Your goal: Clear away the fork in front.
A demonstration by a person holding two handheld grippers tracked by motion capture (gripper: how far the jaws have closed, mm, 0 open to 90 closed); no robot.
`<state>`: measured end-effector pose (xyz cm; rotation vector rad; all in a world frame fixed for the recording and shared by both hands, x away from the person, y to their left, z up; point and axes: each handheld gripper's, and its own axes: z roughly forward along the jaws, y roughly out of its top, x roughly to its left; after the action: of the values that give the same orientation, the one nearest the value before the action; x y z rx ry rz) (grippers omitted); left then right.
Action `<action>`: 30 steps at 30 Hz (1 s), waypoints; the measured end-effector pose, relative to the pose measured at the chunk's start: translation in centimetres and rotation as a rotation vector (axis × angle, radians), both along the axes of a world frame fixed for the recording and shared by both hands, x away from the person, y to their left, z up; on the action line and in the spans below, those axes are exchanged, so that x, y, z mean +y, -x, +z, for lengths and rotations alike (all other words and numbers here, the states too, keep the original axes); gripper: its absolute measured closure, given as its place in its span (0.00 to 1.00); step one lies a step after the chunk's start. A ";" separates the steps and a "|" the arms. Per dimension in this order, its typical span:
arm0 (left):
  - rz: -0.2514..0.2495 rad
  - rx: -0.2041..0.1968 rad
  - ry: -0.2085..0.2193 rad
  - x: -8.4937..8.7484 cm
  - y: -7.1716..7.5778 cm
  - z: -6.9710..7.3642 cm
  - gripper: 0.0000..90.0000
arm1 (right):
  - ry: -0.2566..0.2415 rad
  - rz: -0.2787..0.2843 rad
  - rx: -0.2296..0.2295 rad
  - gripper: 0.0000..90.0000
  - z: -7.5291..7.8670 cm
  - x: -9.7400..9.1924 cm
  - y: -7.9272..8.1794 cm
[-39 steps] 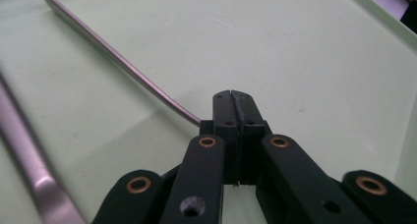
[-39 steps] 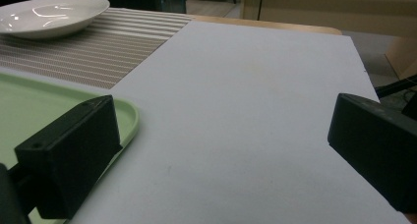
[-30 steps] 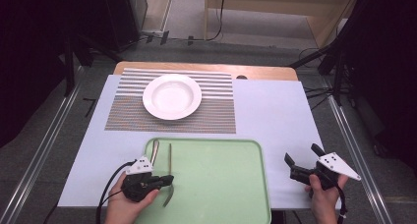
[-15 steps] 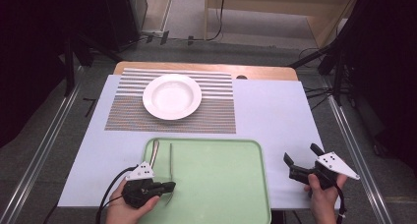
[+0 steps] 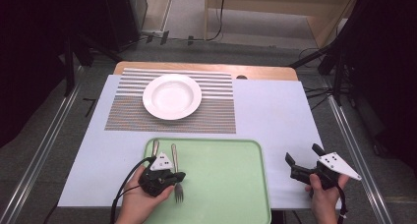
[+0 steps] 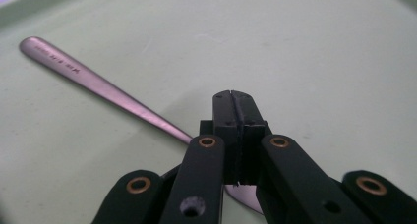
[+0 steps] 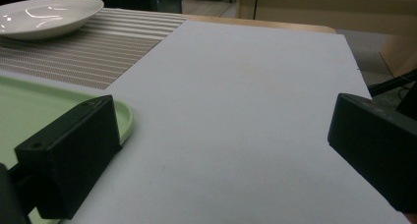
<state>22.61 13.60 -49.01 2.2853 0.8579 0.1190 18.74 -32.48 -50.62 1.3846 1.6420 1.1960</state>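
Left claw shut, over fork on tray (nothing gripped); right claw open beside tray. Next, probably: open, grip handle.

The left gripper is black, with a grey three-cornered plate on top that carries small dark dots, and a black cable curves away from it toward 7 o'clock. Its jaw links show brass-coloured rivets and small screw holes. The right gripper is also black, with blocky matte pads and the same dotted grey plate.
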 end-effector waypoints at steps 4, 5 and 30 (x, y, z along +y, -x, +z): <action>0.017 0.021 0.001 0.6 0.0 -0.3 0.99 | 0.010 0.001 -0.006 0.00 0.0 -0.1 0.0; 0.026 0.021 0.000 0.9 0.0 -0.2 0.99 | 0.007 -0.001 -0.006 0.00 0.0 -0.1 0.0; 0.084 0.019 -0.005 1.6 -5.5 0.3 1.00 | 0.008 -0.008 0.002 0.00 -0.1 0.0 0.0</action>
<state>28.14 15.25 -48.69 2.2588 0.9647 0.1366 18.76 -32.47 -50.68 1.3873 1.6392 1.1823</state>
